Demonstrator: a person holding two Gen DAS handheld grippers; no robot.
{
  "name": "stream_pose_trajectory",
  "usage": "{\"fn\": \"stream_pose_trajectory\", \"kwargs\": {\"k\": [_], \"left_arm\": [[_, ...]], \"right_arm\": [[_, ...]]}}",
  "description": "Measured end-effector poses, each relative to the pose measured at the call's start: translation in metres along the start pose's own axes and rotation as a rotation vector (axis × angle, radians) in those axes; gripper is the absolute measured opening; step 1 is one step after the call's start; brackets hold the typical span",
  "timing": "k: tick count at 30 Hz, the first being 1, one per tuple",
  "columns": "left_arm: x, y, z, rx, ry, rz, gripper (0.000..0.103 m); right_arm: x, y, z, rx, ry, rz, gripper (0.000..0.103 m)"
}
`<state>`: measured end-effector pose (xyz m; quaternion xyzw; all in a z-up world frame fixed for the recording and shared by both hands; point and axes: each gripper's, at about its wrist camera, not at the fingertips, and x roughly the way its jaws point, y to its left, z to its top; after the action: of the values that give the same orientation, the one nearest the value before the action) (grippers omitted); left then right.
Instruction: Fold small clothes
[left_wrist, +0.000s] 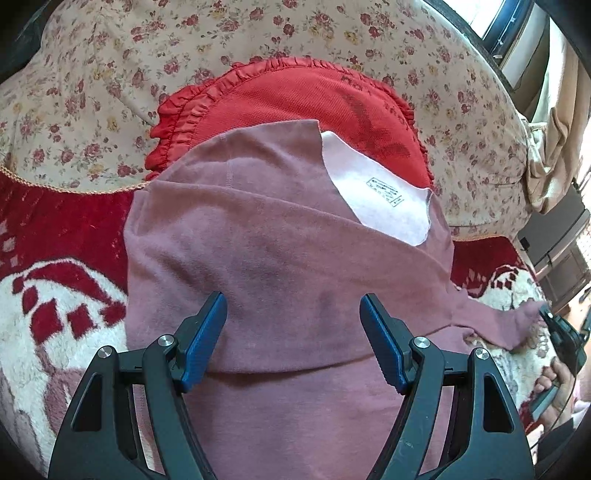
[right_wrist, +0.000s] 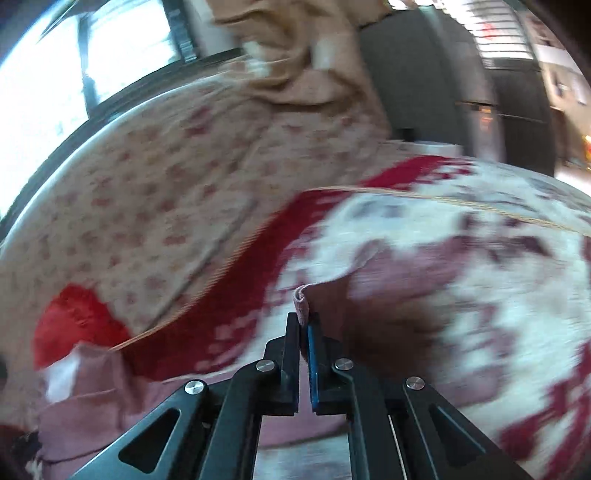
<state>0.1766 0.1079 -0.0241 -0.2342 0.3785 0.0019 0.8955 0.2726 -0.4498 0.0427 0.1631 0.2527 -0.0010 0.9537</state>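
A dusty-pink garment (left_wrist: 258, 243) lies partly folded on a red and white blanket (left_wrist: 55, 295). Its white inside with a printed label (left_wrist: 384, 192) shows at the neck. My left gripper (left_wrist: 293, 317) is open just above the garment's lower middle, holding nothing. One sleeve (left_wrist: 498, 325) stretches to the right, where my right gripper (left_wrist: 554, 328) holds its end. In the blurred right wrist view my right gripper (right_wrist: 303, 325) is shut on the pink sleeve cuff (right_wrist: 301, 299), with the rest of the garment (right_wrist: 110, 402) at lower left.
A red frilled cushion (left_wrist: 295, 99) lies under the garment's top, on a floral-print cover (left_wrist: 110, 74). A beige curtain (left_wrist: 554, 129) and a window are at the right. Dark furniture (right_wrist: 424, 74) stands beyond the bed.
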Motion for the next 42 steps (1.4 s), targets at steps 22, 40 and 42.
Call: {"fn": "stream_pose_trajectory", "kwargs": {"k": [22,40,42], "left_arm": [[0.040,-0.023,-0.006,-0.060,0.229,-0.333,0.075],[0.057,-0.060,-0.014,0.128,0.216,-0.342,0.075],[0.057,-0.060,-0.014,0.131,0.214,-0.340,0.075]], "right_arm": [[0.048,0.303,-0.204,-0.530,0.430,0.525,0.003],[0.036,0.308,-0.217,-0.594,0.439,0.604,0.008],[0.032,0.305,-0.216,-0.593,0.437,0.616,0.010]]}}
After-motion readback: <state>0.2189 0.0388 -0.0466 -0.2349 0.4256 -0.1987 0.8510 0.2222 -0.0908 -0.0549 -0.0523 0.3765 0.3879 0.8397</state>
